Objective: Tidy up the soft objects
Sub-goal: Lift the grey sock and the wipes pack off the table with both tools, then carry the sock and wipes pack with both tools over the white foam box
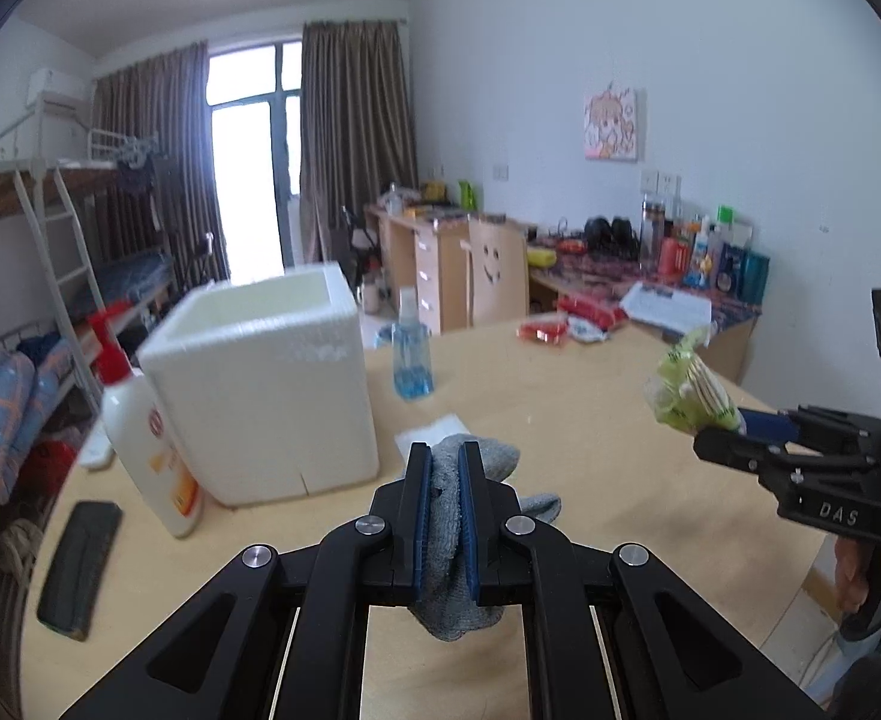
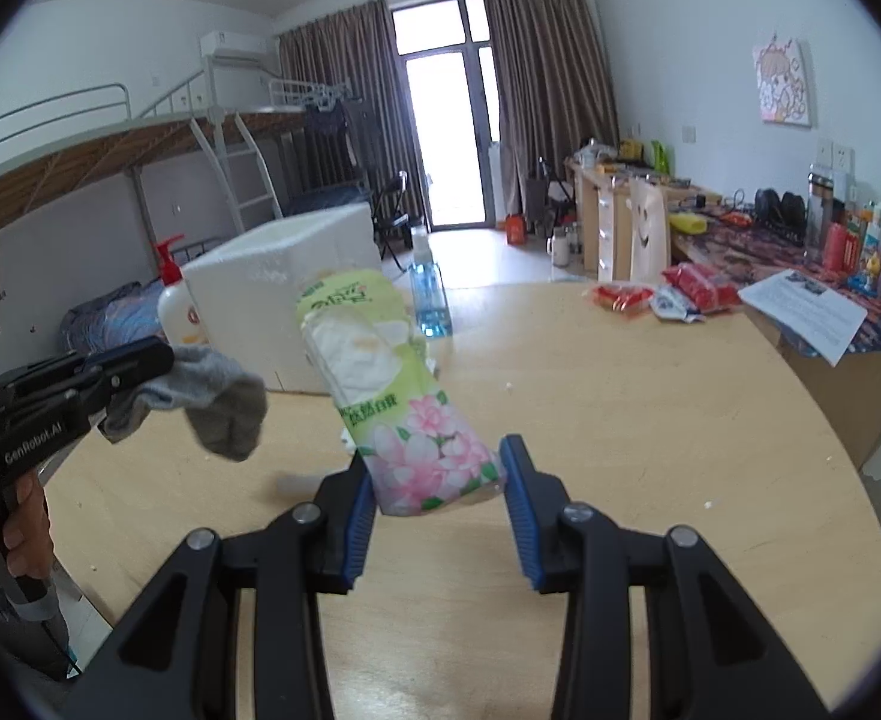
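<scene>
My left gripper [image 1: 445, 468] is shut on a grey sock [image 1: 449, 531] and holds it above the wooden table [image 1: 590, 420]. The sock hangs limp from it in the right wrist view [image 2: 218, 402], where the left gripper [image 2: 164, 354] shows at the left. My right gripper [image 2: 440, 474] holds a green tissue pack with pink flowers [image 2: 392, 384] between its pads, raised above the table. It also shows in the left wrist view [image 1: 695, 390], at the tip of the right gripper [image 1: 722, 432]. A white foam box [image 1: 260, 378] stands open-topped at the table's far left.
A white lotion bottle with a red pump [image 1: 140, 420] stands left of the box. A blue liquid bottle [image 1: 411, 354] stands behind it. A black flat object [image 1: 80, 564] lies near the left edge. Red snack packs [image 1: 560, 318] lie at the far side. A white paper [image 1: 434, 429] lies by the box.
</scene>
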The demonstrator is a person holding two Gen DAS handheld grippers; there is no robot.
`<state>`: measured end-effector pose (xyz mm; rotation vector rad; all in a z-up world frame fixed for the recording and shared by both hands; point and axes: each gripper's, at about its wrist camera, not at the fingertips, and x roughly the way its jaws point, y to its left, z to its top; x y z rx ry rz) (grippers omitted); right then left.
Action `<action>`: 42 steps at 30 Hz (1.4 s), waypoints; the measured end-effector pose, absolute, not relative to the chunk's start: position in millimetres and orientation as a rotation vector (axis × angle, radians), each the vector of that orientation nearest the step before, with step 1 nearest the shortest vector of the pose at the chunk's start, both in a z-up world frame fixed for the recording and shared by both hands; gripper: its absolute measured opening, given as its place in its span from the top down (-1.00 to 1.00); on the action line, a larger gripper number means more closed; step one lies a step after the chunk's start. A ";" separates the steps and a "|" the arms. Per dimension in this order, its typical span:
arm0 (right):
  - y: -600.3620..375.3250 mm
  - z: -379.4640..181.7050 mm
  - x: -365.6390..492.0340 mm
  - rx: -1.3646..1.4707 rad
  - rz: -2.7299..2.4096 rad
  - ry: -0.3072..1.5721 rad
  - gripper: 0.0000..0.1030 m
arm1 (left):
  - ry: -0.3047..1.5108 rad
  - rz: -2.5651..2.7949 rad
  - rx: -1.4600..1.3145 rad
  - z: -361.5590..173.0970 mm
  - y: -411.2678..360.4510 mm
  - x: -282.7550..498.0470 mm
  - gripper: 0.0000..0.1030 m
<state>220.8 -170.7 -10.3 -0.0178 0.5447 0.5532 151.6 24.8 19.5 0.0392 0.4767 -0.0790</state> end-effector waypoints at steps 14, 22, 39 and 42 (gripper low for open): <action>-181.4 13.4 187.0 -0.017 0.541 0.420 0.14 | 0.385 -0.074 0.048 40.3 24.1 119.6 0.81; -179.6 17.1 174.7 -0.020 0.554 0.381 0.14 | 0.361 -0.066 0.057 45.8 23.5 107.4 0.81; -163.6 22.0 180.6 -0.036 0.652 0.353 0.14 | 0.317 -0.008 0.036 52.4 51.6 86.5 0.81; -153.2 23.0 181.1 -0.046 0.677 0.349 0.14 | 0.309 0.018 0.033 56.5 60.3 84.3 0.81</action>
